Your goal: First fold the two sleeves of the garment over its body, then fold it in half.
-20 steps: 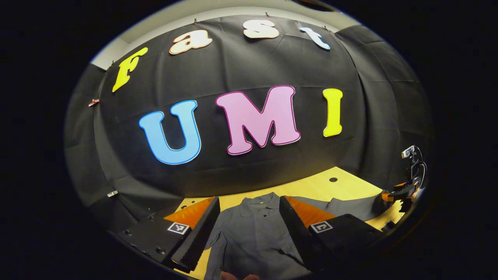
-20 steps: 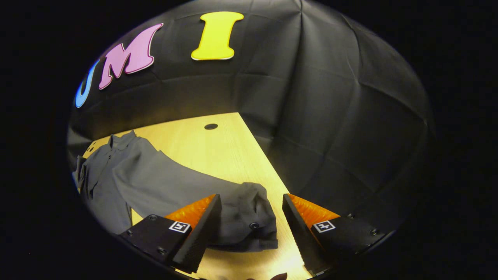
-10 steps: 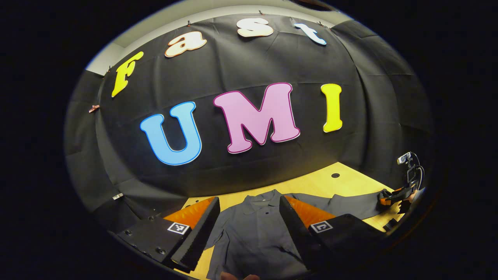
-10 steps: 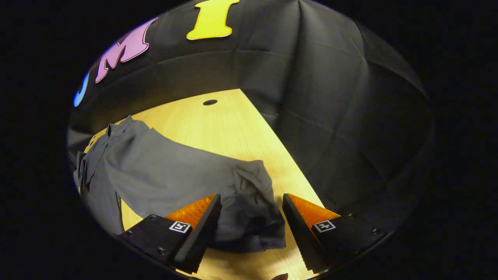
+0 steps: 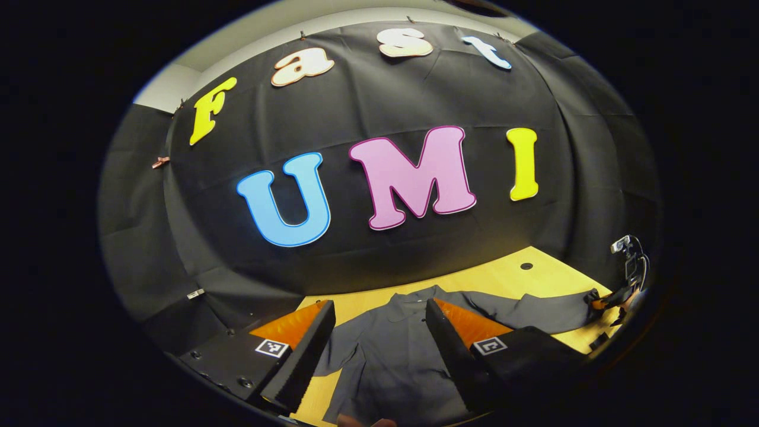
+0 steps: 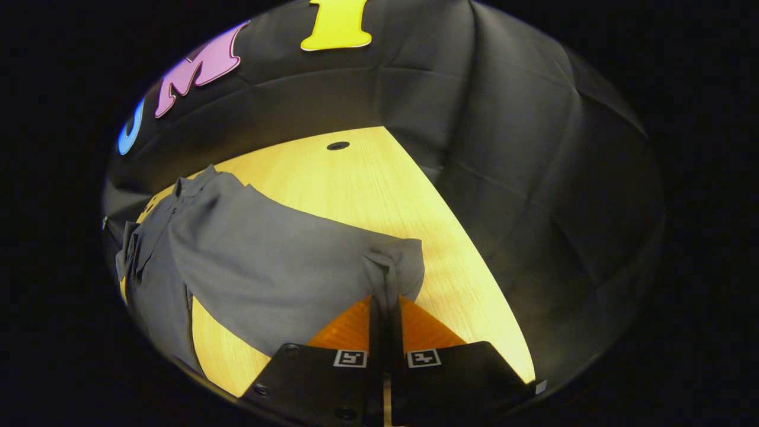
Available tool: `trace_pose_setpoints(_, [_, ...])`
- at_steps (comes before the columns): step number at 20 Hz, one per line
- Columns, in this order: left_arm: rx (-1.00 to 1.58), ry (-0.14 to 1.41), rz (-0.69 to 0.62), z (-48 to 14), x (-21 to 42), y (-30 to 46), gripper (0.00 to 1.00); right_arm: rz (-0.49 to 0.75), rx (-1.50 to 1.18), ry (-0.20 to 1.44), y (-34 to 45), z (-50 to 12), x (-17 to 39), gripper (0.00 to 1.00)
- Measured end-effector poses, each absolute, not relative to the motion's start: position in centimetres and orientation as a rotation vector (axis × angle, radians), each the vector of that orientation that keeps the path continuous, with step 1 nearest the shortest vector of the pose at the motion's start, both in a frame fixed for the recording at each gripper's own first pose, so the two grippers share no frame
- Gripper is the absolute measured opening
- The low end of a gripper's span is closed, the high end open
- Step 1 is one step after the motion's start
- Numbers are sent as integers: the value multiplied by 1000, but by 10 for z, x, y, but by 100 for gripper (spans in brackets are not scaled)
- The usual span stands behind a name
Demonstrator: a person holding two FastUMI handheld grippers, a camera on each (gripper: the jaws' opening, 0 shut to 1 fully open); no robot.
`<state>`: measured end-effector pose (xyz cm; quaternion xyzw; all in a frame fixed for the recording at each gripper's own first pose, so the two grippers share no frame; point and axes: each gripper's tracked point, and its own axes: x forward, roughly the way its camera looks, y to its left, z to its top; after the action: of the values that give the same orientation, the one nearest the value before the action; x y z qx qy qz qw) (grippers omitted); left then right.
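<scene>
A dark grey collared shirt lies spread on the light wooden table, collar toward the wall. My left gripper hangs open over the shirt's chest with nothing between its fingers. In the right gripper view one long sleeve runs from the shirt's body toward me, and my right gripper is shut on the sleeve's cuff, which bunches up between the fingers. The left gripper view shows that same sleeve stretched to the right, ending at the right gripper.
Black cloth walls close in the table at the back and on the right. A small dark hole sits in the tabletop near the far edge. Bare wood lies beyond the sleeve.
My right gripper has closed on the sleeve cuff; it stood open around it before. The left gripper view has drifted slightly, and that gripper stays open.
</scene>
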<state>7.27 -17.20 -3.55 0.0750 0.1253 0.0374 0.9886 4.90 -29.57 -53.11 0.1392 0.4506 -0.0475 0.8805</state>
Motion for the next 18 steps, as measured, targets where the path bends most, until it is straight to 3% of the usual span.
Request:
trace_pose_setpoints(3, [148,245,73,-38,68,-162,97,-134,290,894,-302,-513,52,5])
trace_pose_setpoints(16, [86,190,-48,-42,55,-99,97,-238,178,714,-268,-377,0,5])
trace_pose_setpoints(17, [84,182,-53,-42,54,-93,97,-234,173,694,-258,-364,-1,14])
trace_pose_setpoints(18, [83,172,-57,-41,54,-85,97,-232,168,679,-248,-353,-1,5])
